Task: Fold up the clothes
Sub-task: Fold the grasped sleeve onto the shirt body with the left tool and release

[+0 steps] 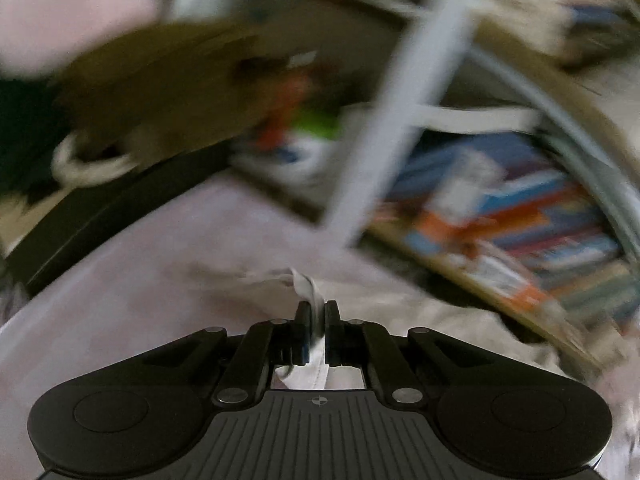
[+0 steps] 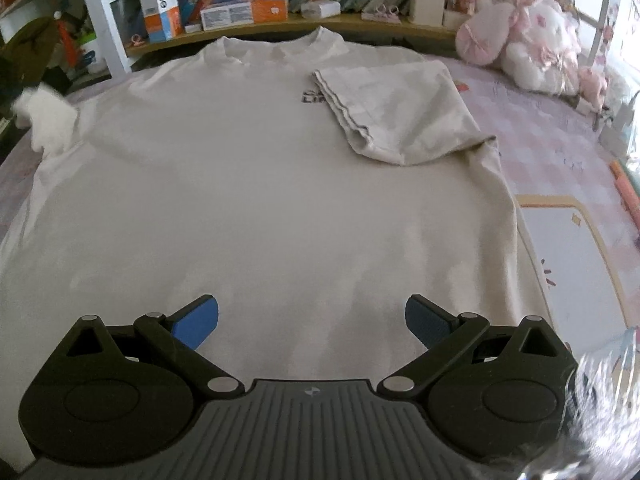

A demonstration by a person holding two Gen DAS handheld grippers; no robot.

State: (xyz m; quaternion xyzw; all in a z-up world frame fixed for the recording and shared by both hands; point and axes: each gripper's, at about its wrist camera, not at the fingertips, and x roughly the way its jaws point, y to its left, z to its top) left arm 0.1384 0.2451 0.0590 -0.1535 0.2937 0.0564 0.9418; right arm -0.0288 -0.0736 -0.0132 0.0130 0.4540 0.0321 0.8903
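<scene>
A cream T-shirt (image 2: 248, 184) lies flat on the pink bed cover, collar at the far side. Its right sleeve (image 2: 396, 108) is folded inward over the chest and partly covers a dark print. The left sleeve (image 2: 48, 120) is lifted and blurred at the far left. My right gripper (image 2: 312, 320) hovers open over the shirt's lower part, blue pads wide apart, nothing between them. In the blurred left wrist view my left gripper (image 1: 317, 316) is shut on a bunched piece of the white sleeve cloth (image 1: 308, 284), above the shirt (image 1: 420, 320).
A low wooden shelf (image 2: 280, 26) with books and boxes runs along the far side. White shelf posts (image 2: 104, 20) stand at the left. Plush toys (image 2: 532, 44) sit at the far right on the pink cover (image 2: 552, 128). A white board (image 2: 576, 264) lies right of the shirt.
</scene>
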